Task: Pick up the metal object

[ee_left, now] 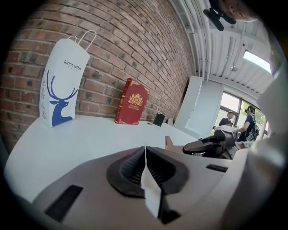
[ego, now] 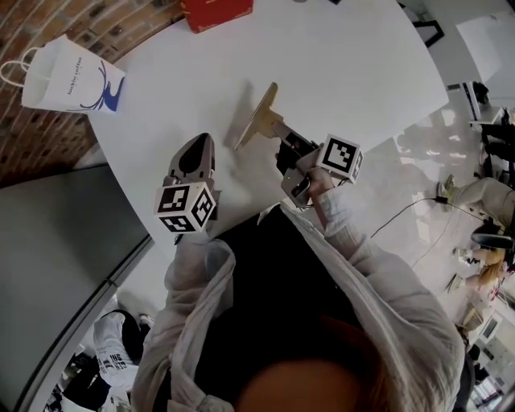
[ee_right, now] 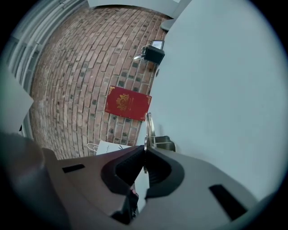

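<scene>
Over white table (ego: 346, 64), right tool (ego: 283, 135) clamps the metal object (ego: 256, 119); left tool (ego: 199, 143) closed, empty

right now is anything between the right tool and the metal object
Nothing visible stands between them. The right tool is shut on the metal object, which is clamped directly between its jaws.

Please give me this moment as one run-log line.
right gripper: shut on metal object | left gripper: shut, empty | paper bag, red book: at far edge of table, untouched
</scene>
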### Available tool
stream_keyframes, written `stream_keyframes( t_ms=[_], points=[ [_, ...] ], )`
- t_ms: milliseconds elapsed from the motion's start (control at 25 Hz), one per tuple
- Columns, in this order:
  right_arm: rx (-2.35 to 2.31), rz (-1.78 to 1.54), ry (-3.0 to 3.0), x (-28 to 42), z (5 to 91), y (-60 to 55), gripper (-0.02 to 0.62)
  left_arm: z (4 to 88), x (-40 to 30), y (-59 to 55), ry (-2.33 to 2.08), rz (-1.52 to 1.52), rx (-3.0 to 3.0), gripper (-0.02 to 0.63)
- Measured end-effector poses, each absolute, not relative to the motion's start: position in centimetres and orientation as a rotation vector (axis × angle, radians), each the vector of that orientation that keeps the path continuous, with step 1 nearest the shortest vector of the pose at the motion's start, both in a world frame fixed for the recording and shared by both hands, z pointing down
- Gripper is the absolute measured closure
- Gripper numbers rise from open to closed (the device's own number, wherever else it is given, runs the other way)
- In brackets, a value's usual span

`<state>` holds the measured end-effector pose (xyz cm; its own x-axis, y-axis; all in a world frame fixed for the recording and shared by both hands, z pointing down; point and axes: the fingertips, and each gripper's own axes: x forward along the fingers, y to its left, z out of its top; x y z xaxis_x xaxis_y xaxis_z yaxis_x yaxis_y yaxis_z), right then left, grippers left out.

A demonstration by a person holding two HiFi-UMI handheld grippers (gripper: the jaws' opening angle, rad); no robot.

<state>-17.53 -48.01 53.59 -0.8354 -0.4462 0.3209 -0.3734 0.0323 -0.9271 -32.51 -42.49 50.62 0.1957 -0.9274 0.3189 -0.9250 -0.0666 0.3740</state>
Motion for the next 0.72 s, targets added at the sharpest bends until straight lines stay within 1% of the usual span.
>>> stream_keyframes(
  t_ms=[720],
  points=[
    [-1.049,-1.522,2.384,-3.3,44.2,-41.0,0.580,42.2,-23.3,-34.8,-1.744,-0.006,2.139,0.584]
  ],
)
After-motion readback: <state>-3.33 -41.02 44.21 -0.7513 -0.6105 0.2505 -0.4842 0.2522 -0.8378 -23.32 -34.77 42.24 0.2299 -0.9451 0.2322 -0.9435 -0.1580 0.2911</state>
